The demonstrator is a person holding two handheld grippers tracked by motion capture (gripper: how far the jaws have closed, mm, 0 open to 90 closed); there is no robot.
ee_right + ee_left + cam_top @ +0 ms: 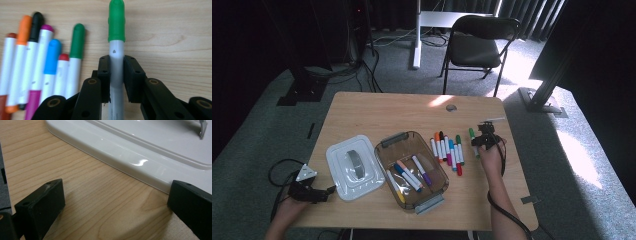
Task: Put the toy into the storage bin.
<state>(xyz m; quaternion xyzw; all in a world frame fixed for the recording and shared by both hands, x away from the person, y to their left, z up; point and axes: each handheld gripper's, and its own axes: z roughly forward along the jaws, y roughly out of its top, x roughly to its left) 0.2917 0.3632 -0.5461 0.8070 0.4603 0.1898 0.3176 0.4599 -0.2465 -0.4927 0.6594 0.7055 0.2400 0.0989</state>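
My right gripper (116,65) is shut on a white marker with a green cap (116,22), its pads pressing on the barrel just below the cap. From above, this gripper (482,141) and the green marker (472,135) sit at the right end of a row of several coloured markers (447,150) lying on the table. A clear container (381,165) to their left holds several more markers. My left gripper (324,191) rests open at the table's front left, its jaws (115,202) wide apart beside the edge of a white lid (140,147).
The white lid (353,167) with a grey handle lies left of the container. The wooden table (387,110) has bare wood at the back. A black folding chair (477,42) stands beyond the far edge. Cables trail from both grippers.
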